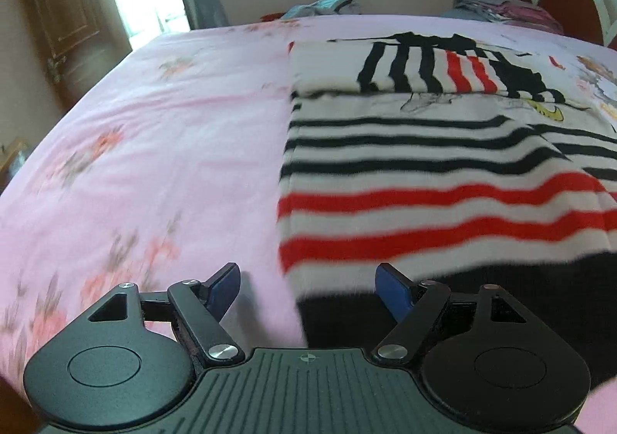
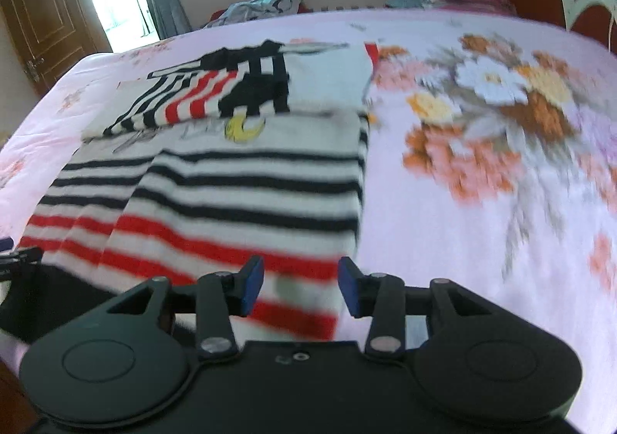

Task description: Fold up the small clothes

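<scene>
While both views are blurred, the main relations can be read.

Left wrist view: the left gripper (image 1: 308,291) has its jaws well apart, with nothing between the pads. The striped garment (image 1: 443,179), white with black and red bands and a black hem, lies on the pink floral bedsheet (image 1: 154,144). Its near left corner sits just ahead of the jaws, the garment's left edge running away roughly between them. 1 sleeve (image 1: 424,67) is folded across the upper body of the garment.

Right wrist view: the right gripper (image 2: 300,287) has its jaws partly apart and grips nothing; the pads do not appear to press on cloth. The garment's near right corner lies under and just ahead of the jaws, its right edge running away beside the right pad. The tip of the other gripper shows at the left margin, near the hem. Loose clothing (image 2: 266,4) lies at the far side of the bed.

Risks, as judged: a jaw closing here may pinch the bedsheet along with the hem, dragging the sheet. Uneven pickup at the 2 corners would skew the fold. A grip taking only the top layer would let the folded sides slip open.
</scene>
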Action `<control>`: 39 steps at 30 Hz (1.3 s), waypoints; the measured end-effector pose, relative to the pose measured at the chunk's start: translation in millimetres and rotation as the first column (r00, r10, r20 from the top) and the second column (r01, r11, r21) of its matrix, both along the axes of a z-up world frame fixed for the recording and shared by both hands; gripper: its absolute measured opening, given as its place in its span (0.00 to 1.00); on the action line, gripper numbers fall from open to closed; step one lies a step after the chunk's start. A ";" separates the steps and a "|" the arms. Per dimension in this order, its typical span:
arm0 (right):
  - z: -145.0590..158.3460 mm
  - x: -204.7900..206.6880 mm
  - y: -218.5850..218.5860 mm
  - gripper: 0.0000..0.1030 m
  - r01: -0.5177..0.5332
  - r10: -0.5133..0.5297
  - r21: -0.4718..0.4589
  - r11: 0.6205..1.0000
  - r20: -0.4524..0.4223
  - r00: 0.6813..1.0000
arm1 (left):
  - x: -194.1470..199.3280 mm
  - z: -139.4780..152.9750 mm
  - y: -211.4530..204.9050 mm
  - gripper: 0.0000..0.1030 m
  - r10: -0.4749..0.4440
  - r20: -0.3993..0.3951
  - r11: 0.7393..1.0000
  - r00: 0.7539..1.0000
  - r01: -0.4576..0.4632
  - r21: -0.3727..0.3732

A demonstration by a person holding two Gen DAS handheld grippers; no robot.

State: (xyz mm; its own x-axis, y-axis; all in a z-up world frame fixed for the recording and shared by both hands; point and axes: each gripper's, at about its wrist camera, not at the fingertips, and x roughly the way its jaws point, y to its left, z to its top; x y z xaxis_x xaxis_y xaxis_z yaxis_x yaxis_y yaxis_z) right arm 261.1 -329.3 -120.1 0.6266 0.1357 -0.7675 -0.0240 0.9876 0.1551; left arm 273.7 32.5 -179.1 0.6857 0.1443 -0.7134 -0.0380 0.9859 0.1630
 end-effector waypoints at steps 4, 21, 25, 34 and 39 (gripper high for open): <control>-9.7 -22.2 -3.5 0.41 -0.018 0.019 0.034 0.999 -0.025 0.999 | -17.1 -1.5 0.5 0.75 0.012 -0.005 1.000 1.000 -0.012 0.003; -31.8 -38.4 -27.0 0.47 0.015 0.023 0.395 0.919 -0.092 0.996 | -40.2 -1.9 12.7 0.61 -0.081 -0.051 0.957 0.995 0.063 -0.284; -37.1 -41.8 -31.7 0.46 0.020 0.047 0.486 0.874 -0.127 0.991 | -45.9 -1.5 26.3 0.61 -0.121 -0.060 0.900 0.991 0.084 -0.429; -45.3 -25.0 -28.6 0.31 0.027 0.065 0.572 0.820 -0.140 0.988 | -8.4 -11.1 37.2 0.60 -0.095 -0.039 0.790 0.995 0.051 -0.611; -45.4 -34.4 -27.1 0.30 -0.015 0.116 0.569 0.822 -0.141 0.983 | -1.9 -14.2 43.5 0.51 -0.093 -0.041 0.736 0.995 0.041 -0.676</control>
